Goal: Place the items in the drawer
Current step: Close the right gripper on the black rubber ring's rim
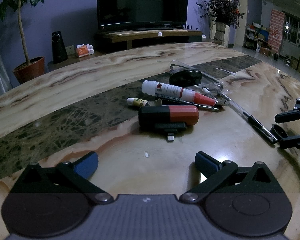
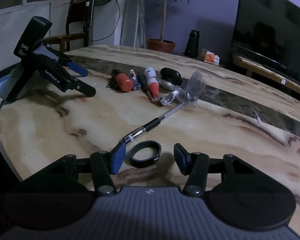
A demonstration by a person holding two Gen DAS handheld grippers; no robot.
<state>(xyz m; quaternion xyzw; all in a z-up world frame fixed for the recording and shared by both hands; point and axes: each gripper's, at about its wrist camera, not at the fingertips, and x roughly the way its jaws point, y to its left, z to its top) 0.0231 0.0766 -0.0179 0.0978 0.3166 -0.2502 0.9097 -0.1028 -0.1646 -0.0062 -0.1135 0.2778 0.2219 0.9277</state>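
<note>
The ring (image 2: 145,154) lies flat on the table (image 2: 50,124) between your right claw's (image 2: 148,158) half-wide, untouching jaws, so closing may also nudge the pen (image 2: 150,126) just beside.

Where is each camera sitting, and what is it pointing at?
Left wrist: on the left gripper, looking down across the marble table at the pile of items, TV behind; its blue fingers show.
Right wrist: on the right gripper, facing a black ring; its fingers show.
Shared: the pen, ring, red-and-black case, each other's gripper.
</note>
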